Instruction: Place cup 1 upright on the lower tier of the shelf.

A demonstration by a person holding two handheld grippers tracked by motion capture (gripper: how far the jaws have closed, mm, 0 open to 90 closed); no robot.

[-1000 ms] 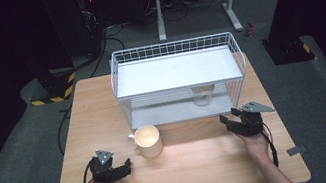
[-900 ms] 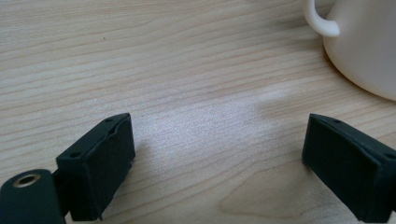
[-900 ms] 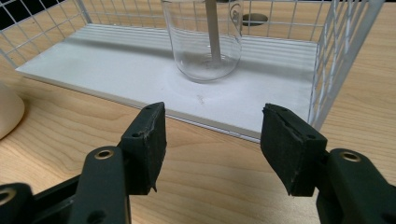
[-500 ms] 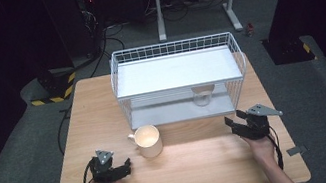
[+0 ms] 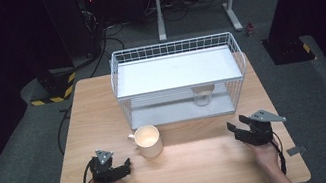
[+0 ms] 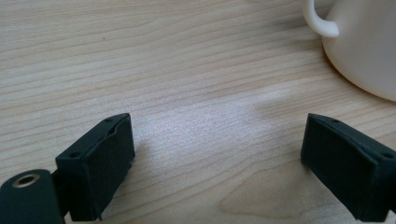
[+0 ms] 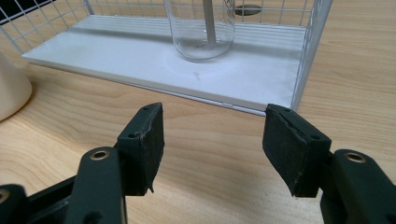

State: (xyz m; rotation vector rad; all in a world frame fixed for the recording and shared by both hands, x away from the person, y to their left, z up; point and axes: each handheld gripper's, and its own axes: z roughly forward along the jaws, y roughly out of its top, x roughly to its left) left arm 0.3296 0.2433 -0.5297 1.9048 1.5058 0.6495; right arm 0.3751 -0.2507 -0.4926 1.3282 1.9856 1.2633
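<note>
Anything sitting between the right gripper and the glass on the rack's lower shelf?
Nothing. In the right gripper view, bare wooden table and the white shelf's front edge separate the open right gripper from the glass.

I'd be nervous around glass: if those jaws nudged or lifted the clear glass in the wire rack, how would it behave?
The glass looks rigid and smooth, so probably slippery and breakable. Standing upright on the rack's white shelf, it may slide or tip if pushed high.
</note>
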